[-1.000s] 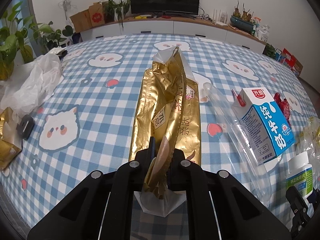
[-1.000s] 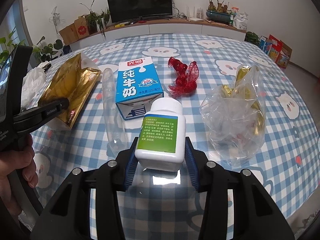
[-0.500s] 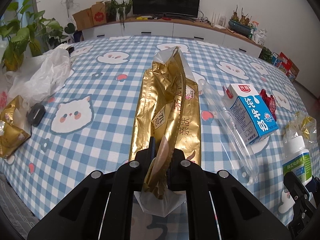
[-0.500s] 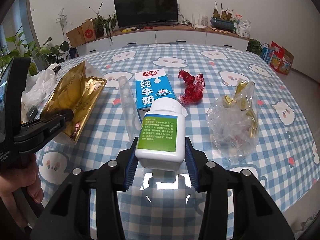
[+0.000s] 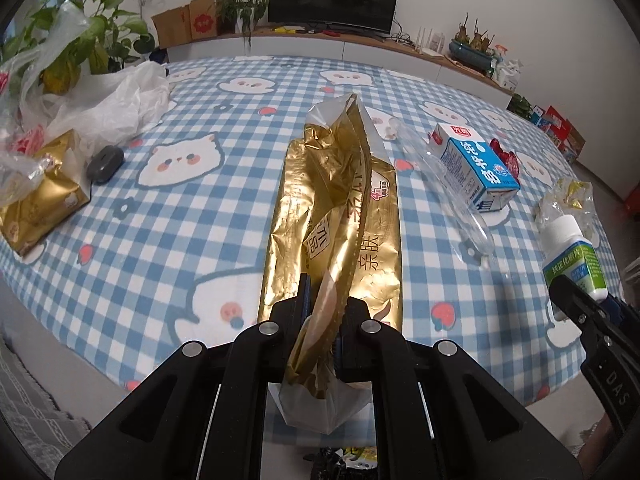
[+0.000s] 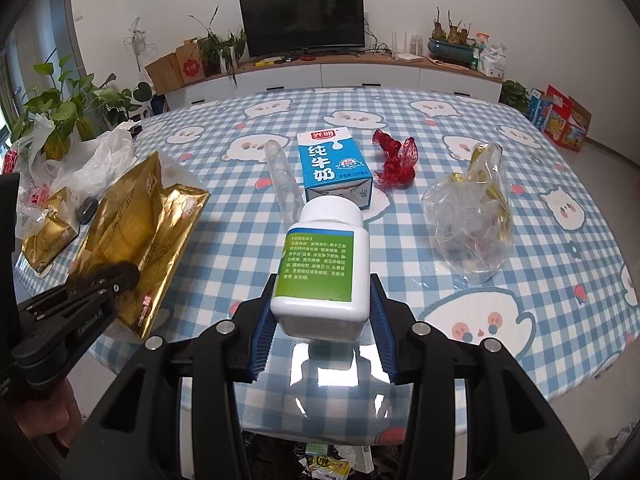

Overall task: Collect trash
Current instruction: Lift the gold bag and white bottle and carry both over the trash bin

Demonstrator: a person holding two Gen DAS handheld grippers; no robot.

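My left gripper [image 5: 323,328] is shut on the near end of a long gold foil bag [image 5: 344,208] and holds it off the table near the front edge. The bag also shows at the left of the right wrist view [image 6: 140,220], with the left gripper [image 6: 108,280] clamped on it. My right gripper [image 6: 320,320] is shut on a white pill bottle with a green label [image 6: 322,264], held above the table's near edge. The bottle shows at the right of the left wrist view [image 5: 572,256].
On the blue checked tablecloth [image 6: 480,128] lie a blue milk carton [image 6: 334,168], a clear plastic tube [image 6: 282,180], red netting [image 6: 394,164], a clear bag with gold foil [image 6: 476,216], a small gold pack [image 5: 36,196], a grey disc [image 5: 105,159] and white plastic bags [image 5: 108,108]. Trash lies below the table edge [image 6: 332,464].
Both grippers have pulled back toward the table's near edge and risen, each keeping its object. The table edge and floor now show beneath them.
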